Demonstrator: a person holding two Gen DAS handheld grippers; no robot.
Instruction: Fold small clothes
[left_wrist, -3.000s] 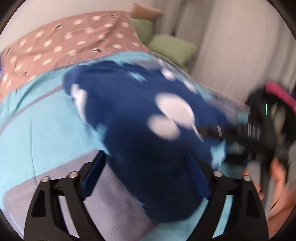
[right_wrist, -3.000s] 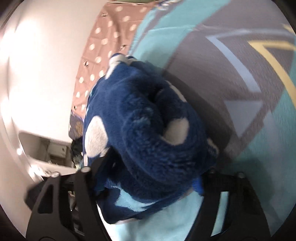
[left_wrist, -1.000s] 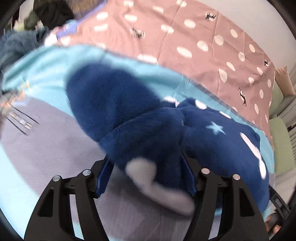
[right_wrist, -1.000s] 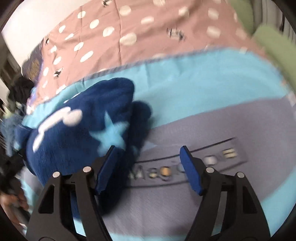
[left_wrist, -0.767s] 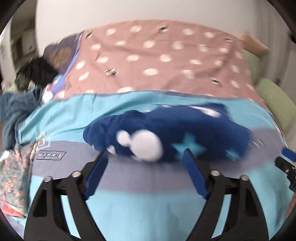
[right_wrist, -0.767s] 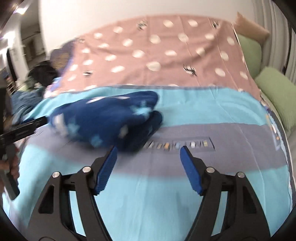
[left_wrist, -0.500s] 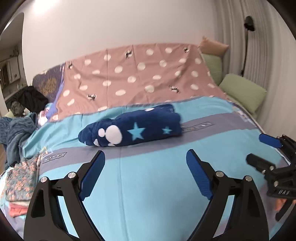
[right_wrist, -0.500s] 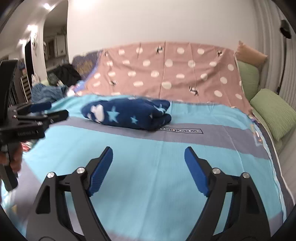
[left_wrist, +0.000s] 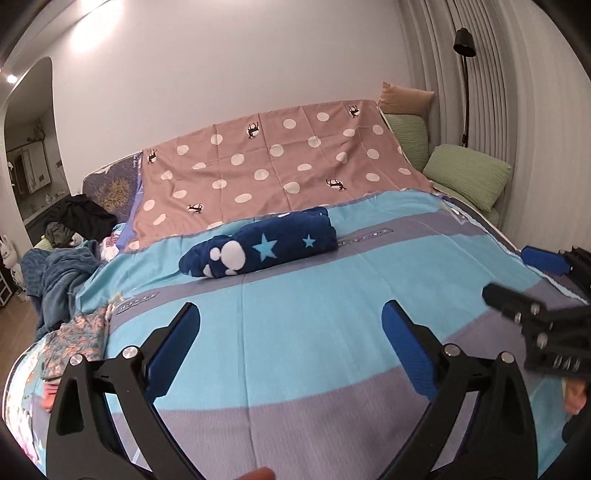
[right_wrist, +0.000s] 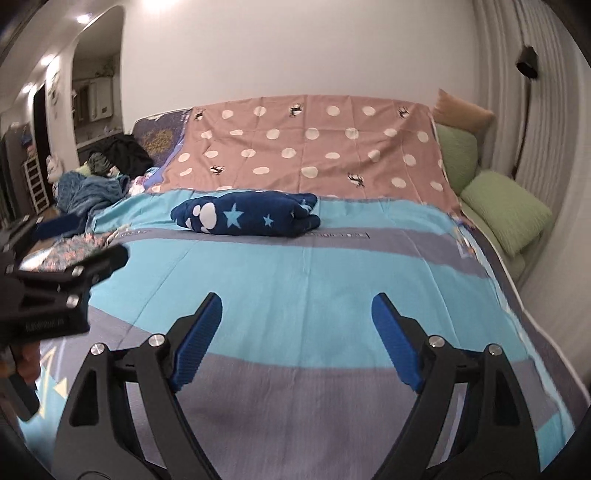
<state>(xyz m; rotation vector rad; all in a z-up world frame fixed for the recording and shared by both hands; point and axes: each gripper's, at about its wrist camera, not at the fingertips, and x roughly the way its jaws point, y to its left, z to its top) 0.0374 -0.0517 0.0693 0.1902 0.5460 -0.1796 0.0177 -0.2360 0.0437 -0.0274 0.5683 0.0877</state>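
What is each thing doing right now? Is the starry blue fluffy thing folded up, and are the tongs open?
Starry blue garment: folded into a bundle, lying on the blue blanket, held by nothing.
Left tongs: open, empty, jaws just opened wider.
Right tongs: open, empty.
Floral clothes: lying loose at the bed's edge.

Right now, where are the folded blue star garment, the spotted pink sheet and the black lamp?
folded blue star garment (left_wrist: 266, 247), left wrist view, its top by the pale star.
spotted pink sheet (right_wrist: 314, 155), right wrist view, its middle.
black lamp (left_wrist: 464, 42), left wrist view, its shade.
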